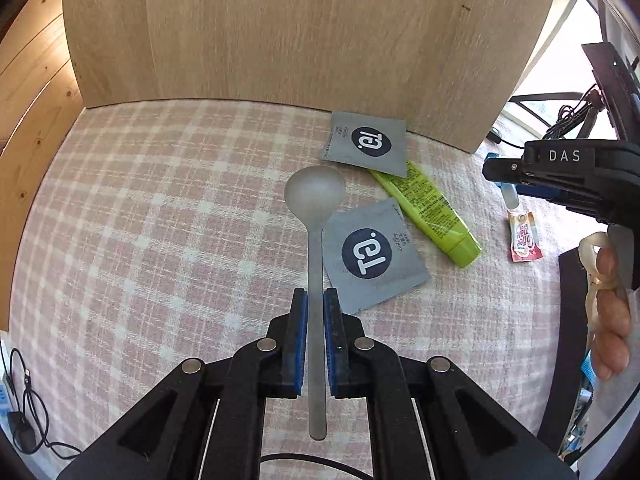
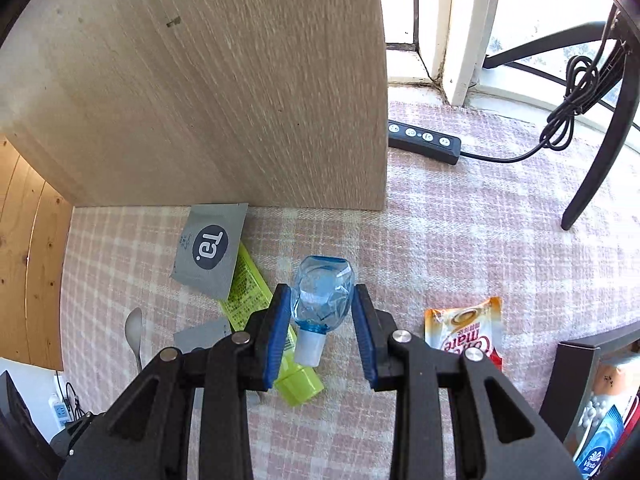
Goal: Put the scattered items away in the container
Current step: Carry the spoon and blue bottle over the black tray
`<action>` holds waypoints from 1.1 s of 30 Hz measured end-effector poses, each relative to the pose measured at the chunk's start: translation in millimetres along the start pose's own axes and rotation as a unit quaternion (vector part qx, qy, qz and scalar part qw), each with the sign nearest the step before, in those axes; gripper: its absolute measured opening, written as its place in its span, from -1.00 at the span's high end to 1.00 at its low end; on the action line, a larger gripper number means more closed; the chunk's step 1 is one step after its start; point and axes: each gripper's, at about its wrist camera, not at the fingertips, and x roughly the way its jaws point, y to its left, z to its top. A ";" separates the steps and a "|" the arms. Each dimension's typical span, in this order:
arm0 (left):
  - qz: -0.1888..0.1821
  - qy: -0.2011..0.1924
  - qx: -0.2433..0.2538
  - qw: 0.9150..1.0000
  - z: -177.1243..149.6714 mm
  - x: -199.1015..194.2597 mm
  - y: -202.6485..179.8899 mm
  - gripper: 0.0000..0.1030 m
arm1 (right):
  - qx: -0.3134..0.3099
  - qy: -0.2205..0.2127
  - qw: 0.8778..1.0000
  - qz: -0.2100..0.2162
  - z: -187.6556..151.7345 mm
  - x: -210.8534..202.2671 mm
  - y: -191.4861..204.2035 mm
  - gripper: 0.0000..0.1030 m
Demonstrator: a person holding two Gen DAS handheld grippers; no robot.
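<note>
- While lifted over the checked cloth on the worktop (image 1: 140,220): left gripper (image 1: 316,300) clenched on the spoon (image 1: 316,240) handle, low centre of the left view, bowl pointing toward the wooden panel (image 1: 300,28).
- Spoon judged stiff, light, smooth-surfaced; narrow handle liable to pivot or slip between the pads. Grip sits about mid-handle, bowl end overhanging; hold nearer the bowl would likely swing less.
- Right gripper (image 2: 322,308) grasping a small clear blue bottle (image 2: 322,292) by its body, white cap (image 2: 310,350) pointing toward the camera, centre of the right view.
- Bottle judged light, thin-walled, faceted; likely to dent under hard squeeze, so grasp across the widest part looks sound.
- Left on the cloth: two grey sachets (image 1: 366,142) (image 1: 372,254), green tube (image 1: 432,212), creamer sachet (image 2: 466,334). All flat or soft; sachets need an edge pinch, tube best taken near the stiff cap end.
- Container: dark-edged bin (image 2: 576,364) at lower right of the right view, judged the destination; contents only partly visible.
</note>
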 end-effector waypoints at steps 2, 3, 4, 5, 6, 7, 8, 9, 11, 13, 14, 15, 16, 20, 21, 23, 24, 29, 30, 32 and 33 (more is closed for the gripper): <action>-0.003 -0.007 0.009 1.000 -0.4 -9.6 -12.2 0.86 | -0.001 -0.007 1.000 -0.003 -4.1 -14.5 -8.7 0.41; -0.004 -0.010 0.014 1.000 -0.8 -13.9 -17.3 0.86 | 0.000 -0.008 1.000 -0.002 -8.0 -21.7 -13.2 0.41; -0.006 -0.012 0.019 1.000 -0.4 -13.1 -13.5 0.86 | 0.001 -0.011 1.000 -0.001 -9.2 -29.3 -17.9 0.41; -0.009 -0.014 0.023 1.000 -3.4 -20.3 -19.9 0.86 | 0.002 -0.015 1.000 -0.002 -13.3 -37.5 -23.3 0.41; -0.012 -0.017 0.029 0.999 -4.7 -24.7 -26.8 0.86 | 0.004 -0.019 1.000 -0.001 -15.0 -45.2 -30.3 0.41; -0.014 -0.021 0.036 0.999 -6.0 -28.9 -34.4 0.86 | 0.006 -0.023 1.000 0.000 -21.0 -54.1 -35.2 0.41; -0.016 -0.023 0.043 0.999 -7.4 -32.2 -38.5 0.86 | 0.007 -0.026 1.000 0.001 -22.4 -57.7 -33.5 0.41; -0.019 -0.025 0.050 0.998 -11.7 -36.3 -47.7 0.86 | 0.008 -0.031 0.999 0.001 -28.1 -67.6 -40.4 0.41; -0.027 -0.029 0.067 0.997 -17.4 -45.0 -52.0 0.86 | 0.011 -0.040 0.999 -0.001 -38.7 -77.8 -55.1 0.41; -0.035 -0.031 0.086 0.995 -25.2 -60.2 -75.5 0.86 | 0.018 -0.046 0.999 0.000 -50.9 -92.7 -71.0 0.41; -0.039 -0.032 0.094 0.994 -28.6 -63.8 -86.0 0.86 | 0.022 -0.050 0.999 -0.001 -54.3 -97.0 -79.4 0.41; -0.045 -0.031 0.103 0.993 -32.3 -66.9 -98.1 0.86 | 0.027 -0.053 0.998 -0.003 -59.9 -103.2 -89.2 0.41; -0.052 -0.030 0.111 0.992 -37.1 -71.4 -108.8 0.86 | 0.034 -0.056 0.998 -0.005 -66.1 -105.1 -97.7 0.41; -0.074 -0.025 0.145 0.986 -52.2 -80.6 -155.0 0.86 | 0.061 -0.066 0.996 -0.017 -88.6 -129.3 -143.3 0.41; -0.081 -0.023 0.153 0.985 -56.2 -81.6 -167.1 0.86 | 0.069 -0.068 0.995 -0.021 -94.1 -134.6 -154.9 0.41; -0.091 -0.022 0.170 0.981 -65.1 -84.0 -190.6 0.86 | 0.085 -0.071 0.993 -0.028 -105.4 -143.6 -178.6 0.41; -0.097 -0.021 0.179 0.979 -69.9 -84.9 -202.5 0.86 | 0.092 -0.072 0.993 -0.033 -111.1 -149.5 -190.9 0.41; -0.124 -0.010 0.216 0.968 -94.7 -90.9 -254.7 0.86 | 0.128 -0.077 0.987 -0.051 -136.8 -178.6 -245.8 0.41; -0.129 -0.008 0.223 0.966 -99.6 -91.1 -264.2 0.86 | 0.134 -0.079 0.986 -0.055 -141.9 -184.3 -255.7 0.41; -0.137 -0.003 0.236 0.962 -108.8 -93.0 -281.4 0.86 | 0.145 -0.081 0.984 -0.061 -151.7 -191.8 -272.9 0.41; -0.139 -0.002 0.241 0.960 -113.2 -93.4 -289.2 0.86 | 0.150 -0.082 0.983 -0.062 -156.6 -195.7 -281.0 0.41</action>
